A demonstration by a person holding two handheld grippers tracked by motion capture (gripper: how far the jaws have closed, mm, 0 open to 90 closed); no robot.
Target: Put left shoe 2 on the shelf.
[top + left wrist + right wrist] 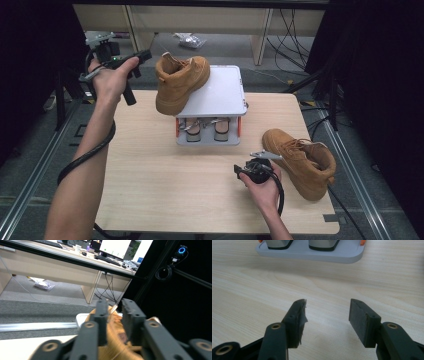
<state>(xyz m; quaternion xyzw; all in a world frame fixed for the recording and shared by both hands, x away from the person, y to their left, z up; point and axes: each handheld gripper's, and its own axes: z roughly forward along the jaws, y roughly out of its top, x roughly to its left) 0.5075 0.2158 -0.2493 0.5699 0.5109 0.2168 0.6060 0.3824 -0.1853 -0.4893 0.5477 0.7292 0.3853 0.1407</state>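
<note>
Nearest us, our right gripper [245, 172] rests on the table [165, 175] with jaws apart and empty, a boot [300, 161] just beside it. Farther off, our left gripper [113, 315] is clamped on the other boot's [181, 82] collar, holding it tilted against the grey stand [222, 90]. We judge it bulky, fairly heavy, soft-walled: the padded collar rim suits the grip.

Wooden surface [165, 175] fills the centre and lower part of the high view; a grey metal rail [30, 185] runs along its left edge. Beyond its far edge, at upper centre, lies grey carpeted floor [225, 47] with a crumpled plastic bag [190, 40]. A pale desk panel [260, 35] stands at upper right, black cables [295, 30] hanging beside it. In the left gripper view, lit monitors [115, 247] occupy the top.
</note>
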